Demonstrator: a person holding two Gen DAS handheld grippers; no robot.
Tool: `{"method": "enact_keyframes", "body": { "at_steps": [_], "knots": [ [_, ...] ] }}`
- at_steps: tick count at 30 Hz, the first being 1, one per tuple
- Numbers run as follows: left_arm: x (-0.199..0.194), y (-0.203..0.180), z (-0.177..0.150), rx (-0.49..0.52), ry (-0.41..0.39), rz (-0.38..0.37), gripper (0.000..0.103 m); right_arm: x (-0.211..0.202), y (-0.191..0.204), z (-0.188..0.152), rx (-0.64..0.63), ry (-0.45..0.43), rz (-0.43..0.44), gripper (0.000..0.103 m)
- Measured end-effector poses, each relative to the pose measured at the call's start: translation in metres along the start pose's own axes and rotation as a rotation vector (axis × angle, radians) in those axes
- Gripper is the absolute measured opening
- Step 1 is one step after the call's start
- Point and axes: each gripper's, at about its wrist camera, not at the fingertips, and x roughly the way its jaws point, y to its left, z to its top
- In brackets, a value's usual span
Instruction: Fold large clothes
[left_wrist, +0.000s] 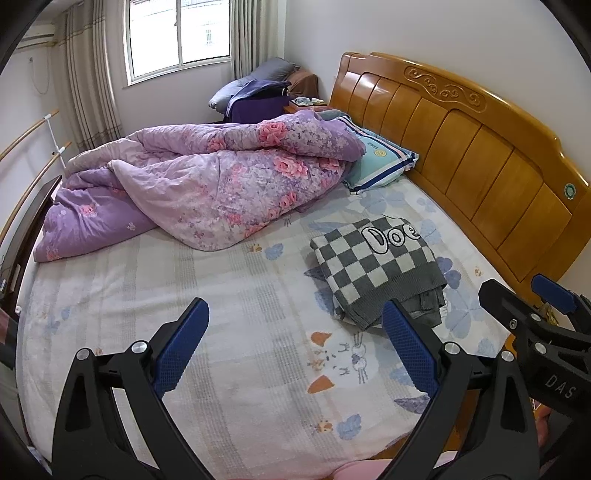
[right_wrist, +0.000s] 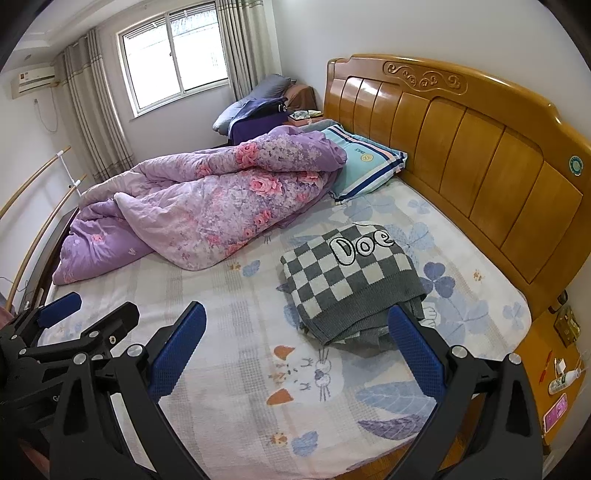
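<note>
A grey-and-white checkered knit sweater (left_wrist: 373, 264) with "Doe" lettering lies folded on the bed near the headboard, on top of another folded grey garment (left_wrist: 424, 306). It also shows in the right wrist view (right_wrist: 347, 280). My left gripper (left_wrist: 295, 343) is open and empty, held above the bedsheet in front of the sweater. My right gripper (right_wrist: 299, 347) is open and empty, also above the sheet just short of the sweater. The right gripper shows at the right edge of the left wrist view (left_wrist: 524, 299); the left gripper shows at the left of the right wrist view (right_wrist: 88, 310).
A crumpled purple floral quilt (left_wrist: 207, 184) covers the far half of the bed. A striped blue pillow (left_wrist: 380, 162) leans by the wooden headboard (left_wrist: 480, 147). A nightstand (right_wrist: 554, 373) with small items stands to the right. The patterned bedsheet (left_wrist: 240, 332) lies below the grippers.
</note>
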Motion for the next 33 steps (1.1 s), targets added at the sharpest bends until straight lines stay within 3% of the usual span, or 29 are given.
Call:
{"method": "enact_keyframes", "body": {
  "at_steps": [33],
  "knots": [
    [0.006, -0.001, -0.001, -0.023, 0.022, -0.02, 0.095, 0.012, -0.008, 0.002, -0.019, 0.02, 0.005, 0.095]
  ]
}}
